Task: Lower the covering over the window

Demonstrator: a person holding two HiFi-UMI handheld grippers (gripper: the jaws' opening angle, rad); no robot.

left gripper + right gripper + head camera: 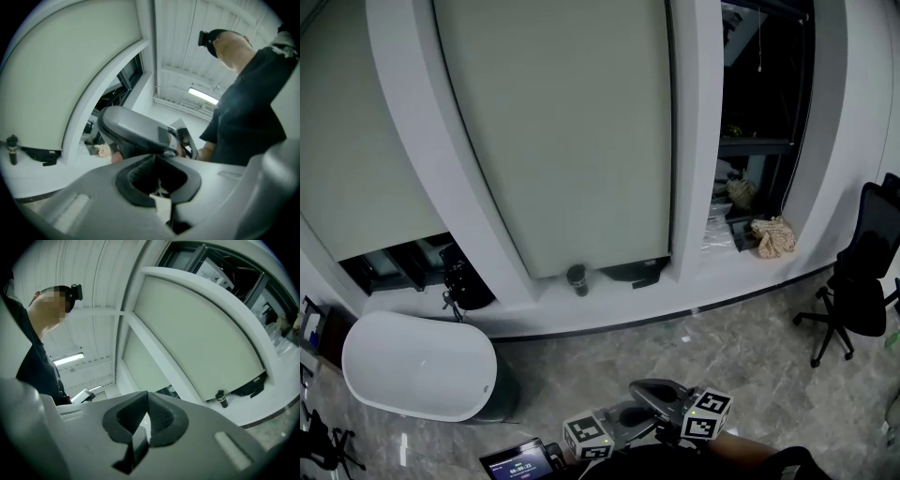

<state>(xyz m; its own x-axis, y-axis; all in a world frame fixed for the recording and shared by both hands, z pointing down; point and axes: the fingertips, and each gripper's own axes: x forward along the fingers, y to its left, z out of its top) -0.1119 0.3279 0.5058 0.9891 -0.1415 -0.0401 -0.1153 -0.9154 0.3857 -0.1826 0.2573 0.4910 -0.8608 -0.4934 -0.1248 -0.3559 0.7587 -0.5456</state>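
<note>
The middle roller blind [572,141] hangs down almost to the white sill [609,302]; it also shows in the left gripper view [56,79] and the right gripper view [201,348]. The left blind [352,150] ends higher, with a dark gap under it. The right window [764,94] is uncovered and dark, and a thin cord [759,47] hangs in it. Both grippers are low at the bottom of the head view, far from the window, by their marker cubes [588,436] [708,414]. My left gripper [157,180] and right gripper [145,423] are shut, with nothing held.
A black bottle [577,279] and a dark bracket [635,272] sit on the sill. A beige cloth [773,236] lies at the right window. A white rounded tub [417,366] stands left, a black office chair [862,272] right. A small lit screen [520,462] is near my grippers.
</note>
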